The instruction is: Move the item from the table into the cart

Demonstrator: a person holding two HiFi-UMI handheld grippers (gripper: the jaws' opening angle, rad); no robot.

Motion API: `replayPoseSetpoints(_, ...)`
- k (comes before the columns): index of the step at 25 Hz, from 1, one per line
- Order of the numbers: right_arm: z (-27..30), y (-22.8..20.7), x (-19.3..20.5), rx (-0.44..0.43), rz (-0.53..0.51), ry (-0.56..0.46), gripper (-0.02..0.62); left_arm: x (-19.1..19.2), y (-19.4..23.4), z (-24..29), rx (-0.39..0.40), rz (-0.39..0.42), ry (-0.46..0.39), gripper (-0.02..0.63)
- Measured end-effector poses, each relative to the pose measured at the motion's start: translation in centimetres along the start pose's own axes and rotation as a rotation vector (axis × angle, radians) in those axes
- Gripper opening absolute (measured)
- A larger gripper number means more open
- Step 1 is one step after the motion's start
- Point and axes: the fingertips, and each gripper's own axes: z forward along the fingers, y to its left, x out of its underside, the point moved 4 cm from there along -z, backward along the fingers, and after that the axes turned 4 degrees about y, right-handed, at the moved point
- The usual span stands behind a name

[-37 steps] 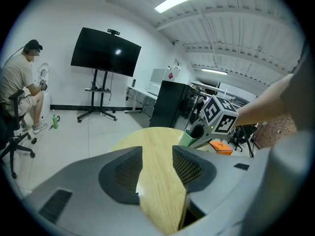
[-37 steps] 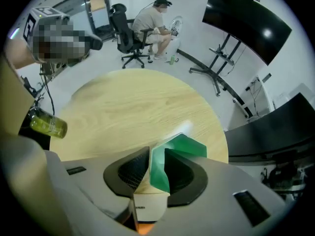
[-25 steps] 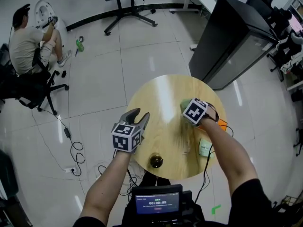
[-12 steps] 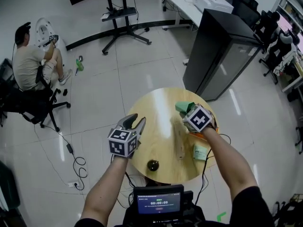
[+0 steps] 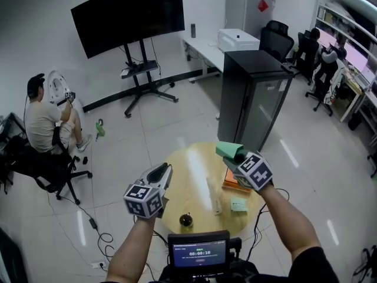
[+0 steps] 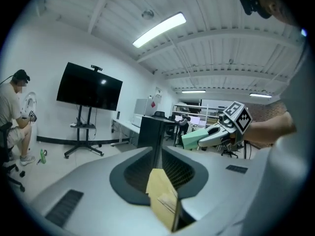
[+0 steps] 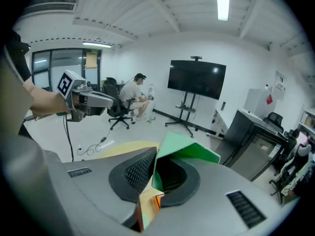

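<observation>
My right gripper [image 5: 237, 155] is shut on a light green box [image 5: 227, 150] and holds it up over the far side of the round wooden table [image 5: 194, 175]. In the right gripper view the green box [image 7: 189, 151] sticks out beyond the closed jaws of the right gripper [image 7: 155, 166]. My left gripper [image 5: 164, 168] hovers at the table's left edge. Its jaws are closing, tips nearly together, with nothing between them in the left gripper view [image 6: 156, 154]. No cart shows in any view.
On the table lie an orange item [image 5: 234, 180], a small green pack [image 5: 238, 204], a pale wooden piece [image 5: 214, 194] and a dark round object [image 5: 186, 220]. A black cabinet [image 5: 253, 99] stands behind the table. A seated person [image 5: 44, 122] is far left, with cables on the floor.
The head view has tilted up toward the room. Both grippers rose, the right one carrying the green box off the table. The left jaws went from wide apart to nearly together.
</observation>
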Motion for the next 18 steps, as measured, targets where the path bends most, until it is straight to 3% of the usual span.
replayPoseSetpoints(5,-13.2,3.2,3.5,0.058,0.033,-0.132,0.000,-2.0,-10.6,-5.8,0.023,0.050,-0.076,0.035)
replayPoseSetpoints(8,-19.0,4.7,4.9,0.104,0.060,-0.220,0.000,-2.1,-14.8,-7.7,0.054,0.063,-0.117,0.005)
replayPoseSetpoints(18,-34.4,6.6,12.1,0.211,0.167,-0.358,0.000,-2.6,-29.8,-8.7,0.185,0.126,-0.145,0.000)
